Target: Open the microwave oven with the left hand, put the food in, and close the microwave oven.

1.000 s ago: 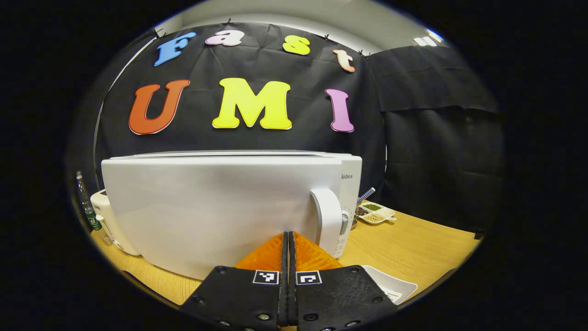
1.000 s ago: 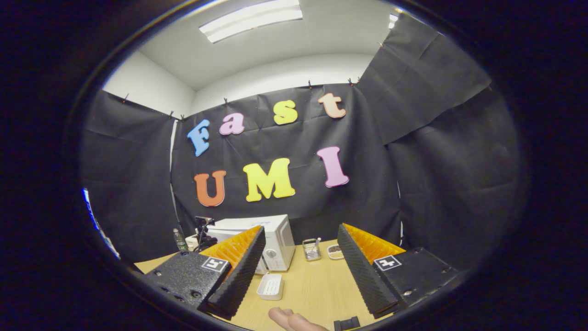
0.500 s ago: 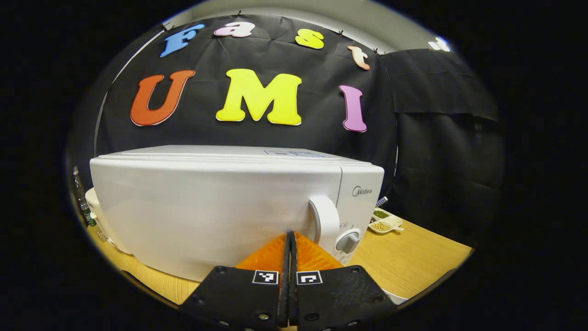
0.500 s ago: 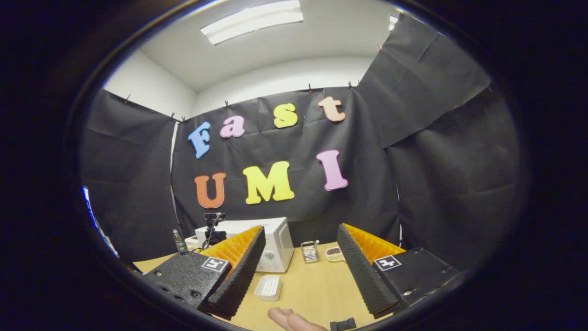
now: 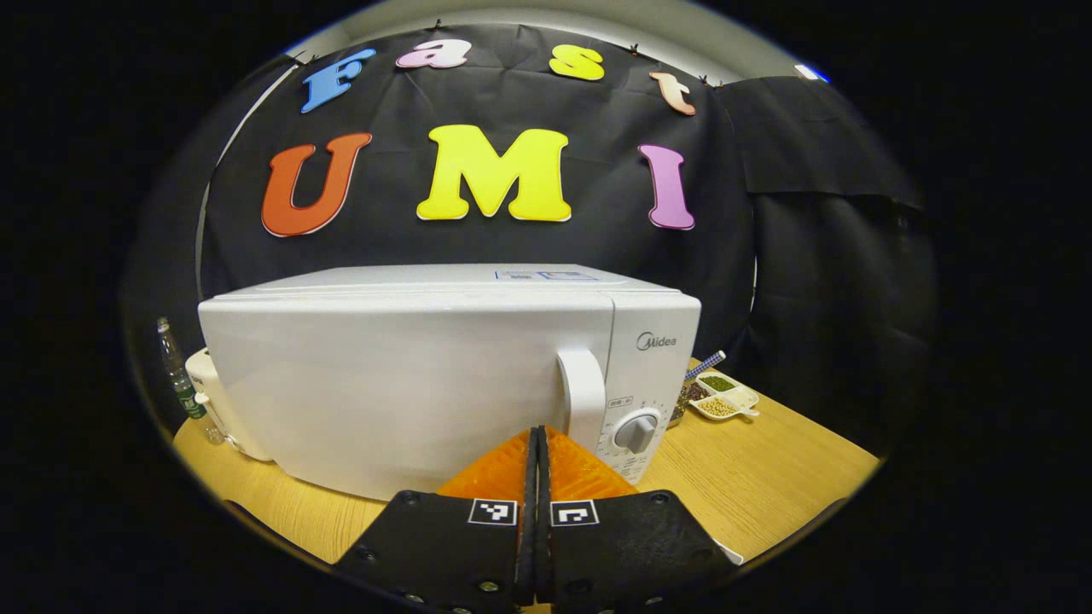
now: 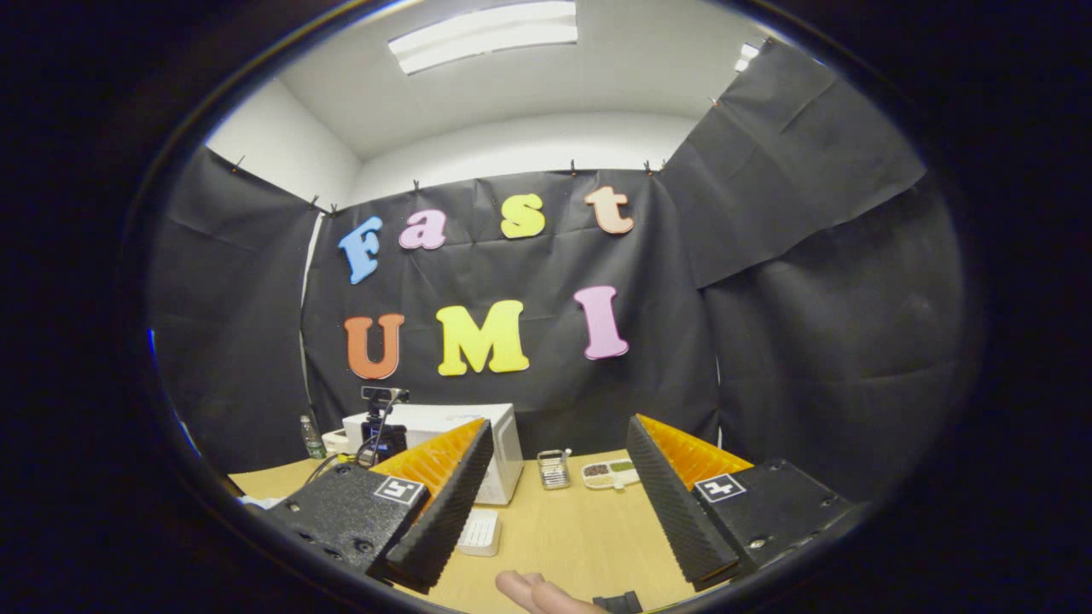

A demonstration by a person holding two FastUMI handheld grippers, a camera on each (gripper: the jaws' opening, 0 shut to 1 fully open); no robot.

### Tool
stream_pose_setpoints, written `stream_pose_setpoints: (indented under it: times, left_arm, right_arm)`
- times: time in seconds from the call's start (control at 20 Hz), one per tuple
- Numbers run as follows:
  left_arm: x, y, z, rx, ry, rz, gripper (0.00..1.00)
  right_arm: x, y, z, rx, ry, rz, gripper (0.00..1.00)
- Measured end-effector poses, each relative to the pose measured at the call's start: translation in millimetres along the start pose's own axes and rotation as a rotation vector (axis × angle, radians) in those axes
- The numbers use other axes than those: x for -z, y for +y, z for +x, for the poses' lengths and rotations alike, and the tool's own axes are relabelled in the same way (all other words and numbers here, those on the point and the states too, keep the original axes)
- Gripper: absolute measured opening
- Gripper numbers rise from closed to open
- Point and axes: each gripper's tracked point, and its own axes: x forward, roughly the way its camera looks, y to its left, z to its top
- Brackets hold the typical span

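Directly ahead in the left gripper view, we see the microwave oven (image 5: pixel 444 375) standing on the wooden table (image 5: pixel 768 477), its door flush with the body and its upright handle (image 5: pixel 582 401) beside the round dial (image 5: pixel 636 431). Left gripper (image 5: pixel 535 439): its two fingers lie pressed together with nothing between them, their tips just in front of the door, below and left of the handle (whether they touch the door we cannot tell). A divided dish of beans (image 5: pixel 721 396) sits on the table to the right of the oven, and a small bottle (image 5: pixel 179 379) stands at its far left.

Right gripper (image 6: pixel 559 473): in the right gripper view we see its fingers spread wide and empty, held well back from the oven (image 6: pixel 461 426). Between them on the table lie a small white tray (image 6: pixel 479 530), a small metal rack (image 6: pixel 553 469) and the bean dish (image 6: pixel 610 472). Fingertips of a hand (image 6: pixel 533 590) show at the lower edge. We cannot tell whether the white tray holds food.
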Motion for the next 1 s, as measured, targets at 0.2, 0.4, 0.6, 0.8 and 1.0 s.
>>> stream_pose_setpoints:
  times: [0.2,0.4,0.6,0.8,1.0]
  left_arm:
    - [-22.4,-3.5,-49.4,-0.045,-0.041,0.014,0.01]
    - [-43.6,-4.2,-91.7,-0.074,-0.067,0.022,0.95]
    - [-71.6,7.2,-137.4,-0.138,-0.102,0.002,0.95]
    - [-105.1,17.1,-193.1,-0.163,-0.143,-0.016,0.95]
    - [-128.1,23.5,-258.5,-0.206,-0.174,0.001,0.95]
  right_arm:
    - [-1.7,-3.3,-2.1,0.04,0.002,-0.01,1.0]
    - [-3.6,4.6,-9.2,0.035,0.011,-0.016,0.89]
    - [-14.9,7.1,-12.9,0.053,0.004,-0.033,0.89]
    - [-24.1,9.8,-8.3,0.077,-0.004,-0.04,1.0]
    - [-33.6,21.0,-5.1,0.073,0.006,-0.036,1.0]
